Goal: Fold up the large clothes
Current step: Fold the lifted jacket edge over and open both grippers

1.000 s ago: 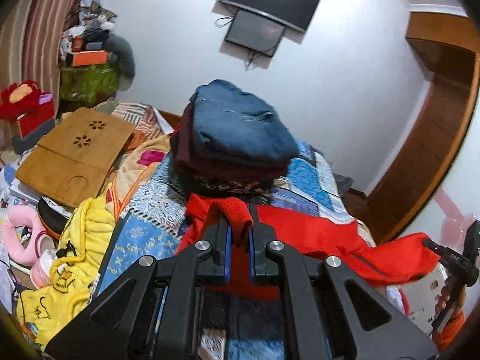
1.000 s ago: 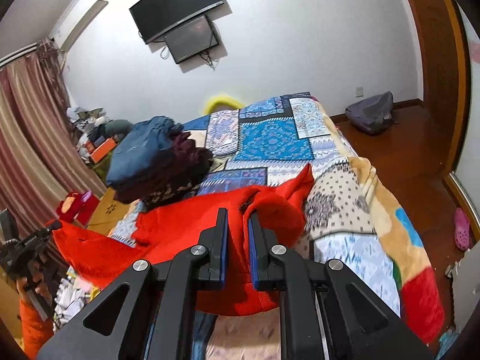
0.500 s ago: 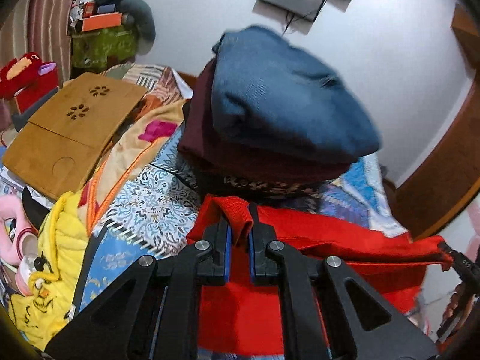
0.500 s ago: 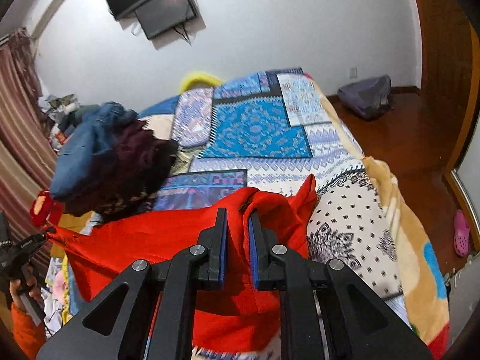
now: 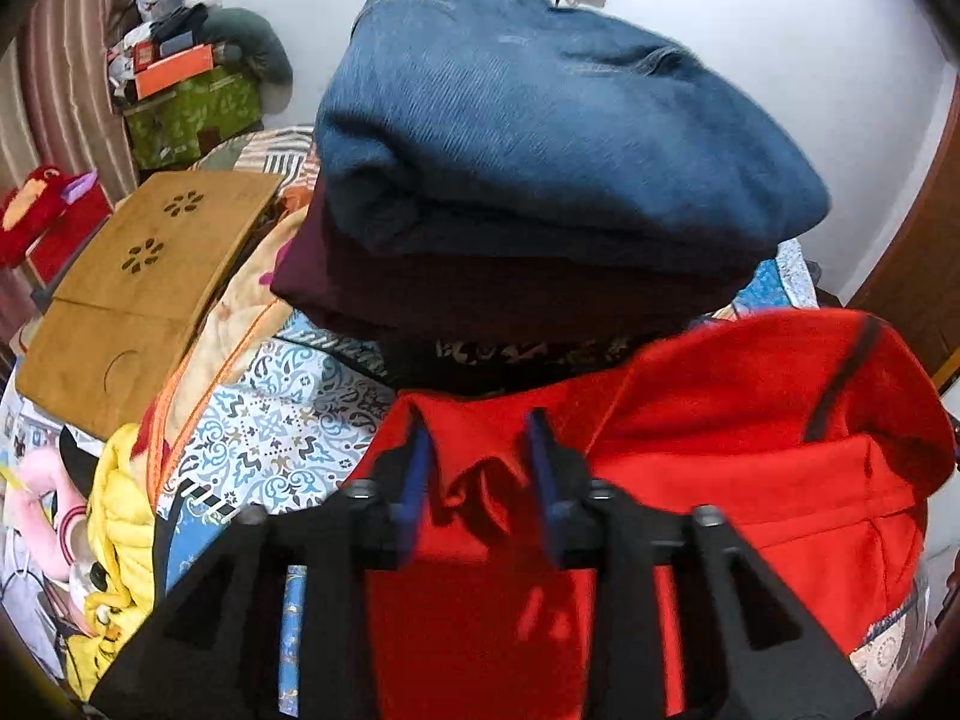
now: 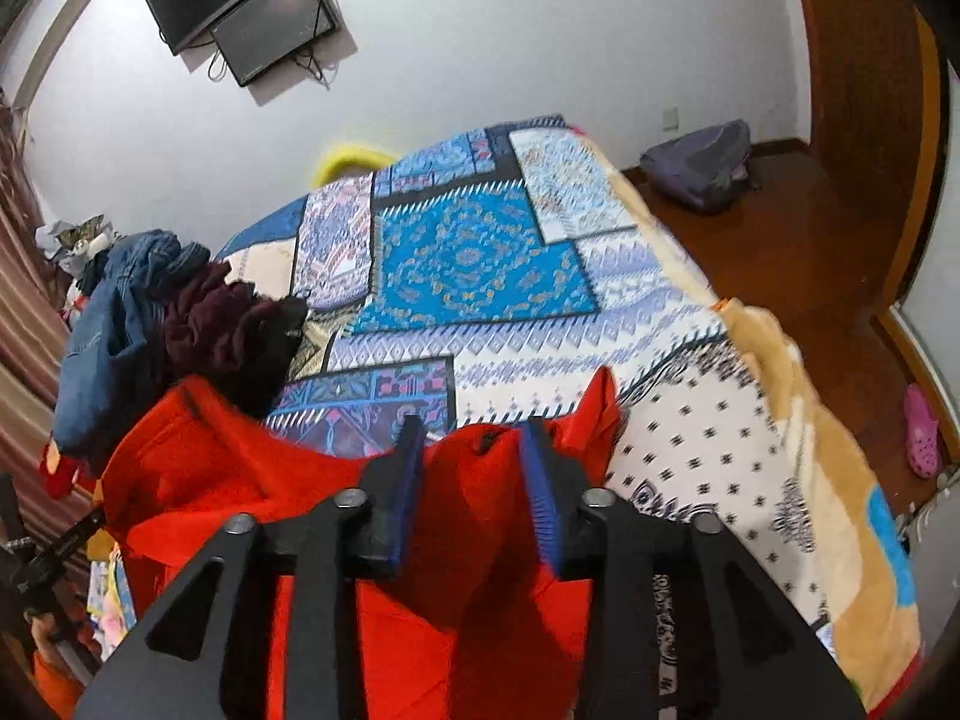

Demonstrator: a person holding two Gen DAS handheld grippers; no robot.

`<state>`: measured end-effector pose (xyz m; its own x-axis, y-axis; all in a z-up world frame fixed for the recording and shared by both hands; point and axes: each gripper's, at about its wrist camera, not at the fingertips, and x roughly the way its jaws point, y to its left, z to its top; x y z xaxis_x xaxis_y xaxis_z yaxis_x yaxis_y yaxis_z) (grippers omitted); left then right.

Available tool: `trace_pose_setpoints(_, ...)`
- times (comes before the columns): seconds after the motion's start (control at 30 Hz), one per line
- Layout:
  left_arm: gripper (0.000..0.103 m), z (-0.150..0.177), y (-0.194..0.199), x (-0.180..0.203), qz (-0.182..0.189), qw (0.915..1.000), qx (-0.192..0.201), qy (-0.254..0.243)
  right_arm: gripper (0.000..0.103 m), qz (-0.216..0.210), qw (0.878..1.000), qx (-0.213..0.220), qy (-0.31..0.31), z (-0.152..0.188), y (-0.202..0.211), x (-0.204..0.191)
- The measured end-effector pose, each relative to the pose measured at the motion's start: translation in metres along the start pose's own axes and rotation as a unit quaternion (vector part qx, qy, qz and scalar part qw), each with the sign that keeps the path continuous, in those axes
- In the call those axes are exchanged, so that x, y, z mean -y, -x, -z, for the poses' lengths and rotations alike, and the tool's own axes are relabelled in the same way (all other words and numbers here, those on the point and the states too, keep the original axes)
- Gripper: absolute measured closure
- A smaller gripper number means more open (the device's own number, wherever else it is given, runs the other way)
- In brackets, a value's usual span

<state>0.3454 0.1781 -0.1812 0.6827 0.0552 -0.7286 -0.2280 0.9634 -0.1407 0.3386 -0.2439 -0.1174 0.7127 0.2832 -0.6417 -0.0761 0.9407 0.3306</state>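
1. The red garment (image 5: 750, 468) lies on the bed (image 6: 480, 276), running across it from one claw to the other.
2. The left claw (image 5: 477, 450) and right claw (image 6: 471, 456) have just been opening; red cloth sits between the parted pads, unpressed.
3. Just behind the garment stands a pile of folded clothes (image 5: 540, 150), blue on top.
4. A wooden lap tray (image 5: 144, 288) lies beside the pile.

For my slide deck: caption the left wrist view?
Left gripper, jaws just opened, releases red garment beside folded stack.
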Motion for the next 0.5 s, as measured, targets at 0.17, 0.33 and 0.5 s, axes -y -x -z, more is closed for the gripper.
trace_pose_setpoints(0.17, 0.056, 0.001, 0.028, 0.009, 0.001, 0.9994, 0.029, -0.02, 0.055, 0.008, 0.999, 0.023, 0.022, -0.001, 0.026, -0.007)
trace_pose_setpoints(0.33, 0.051, 0.014, 0.042, 0.022, 0.004, 0.998, 0.027, -0.056, 0.053, 0.009, 0.997, -0.01, 0.078, 0.012, 0.025, -0.025)
trace_pose_setpoints(0.5, 0.051, 0.044, 0.025, 0.039, 0.017, 0.9942, -0.026, -0.103, 0.053, 0.001, 0.988, -0.062, 0.141, 0.038, 0.013, -0.048)
